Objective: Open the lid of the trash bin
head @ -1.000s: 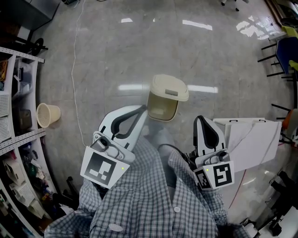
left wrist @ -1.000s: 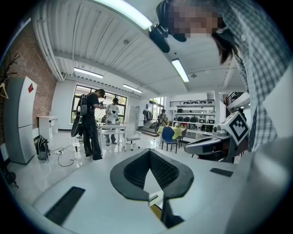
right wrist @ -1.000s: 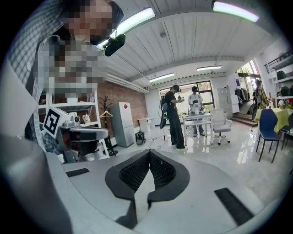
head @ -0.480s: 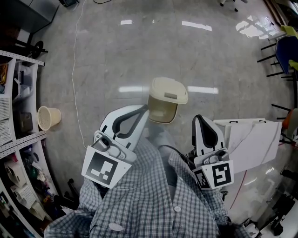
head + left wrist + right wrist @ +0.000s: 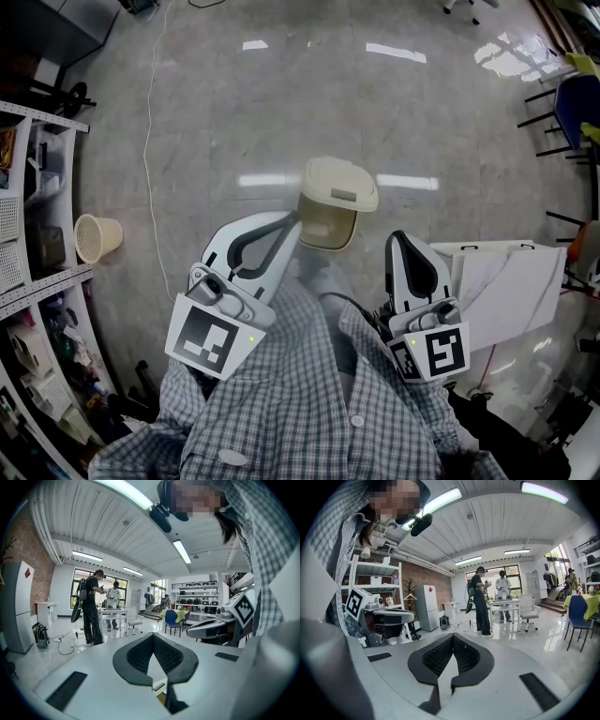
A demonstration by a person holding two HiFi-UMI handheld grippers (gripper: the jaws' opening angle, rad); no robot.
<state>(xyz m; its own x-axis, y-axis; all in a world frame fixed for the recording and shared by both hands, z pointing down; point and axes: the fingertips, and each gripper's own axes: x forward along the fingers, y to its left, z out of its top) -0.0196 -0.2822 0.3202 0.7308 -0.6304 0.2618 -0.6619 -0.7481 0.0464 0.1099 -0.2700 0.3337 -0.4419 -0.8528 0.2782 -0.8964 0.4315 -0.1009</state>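
A beige trash bin [image 5: 326, 221] stands on the grey floor in the head view, its swing lid [image 5: 342, 183] down on top. My left gripper [image 5: 289, 217] is held low and close to my body, its tip just left of the bin's near side; whether it touches the bin I cannot tell. Its jaws meet at the tip [image 5: 153, 634] with nothing between them. My right gripper [image 5: 400, 239] hangs to the right of the bin and apart from it. It is shut as well [image 5: 453, 636] and empty.
A small beige basket [image 5: 97, 234] sits by the shelving [image 5: 33, 187] at the left. A white open box [image 5: 511, 281] lies at the right, with chairs [image 5: 567, 103] beyond. A thin cable [image 5: 150, 141] runs across the floor. People [image 5: 480, 602] stand by a table far off.
The head view has drifted very slightly, so the bin sits a touch lower in the picture. Both grippers keep the same pose and stay shut.
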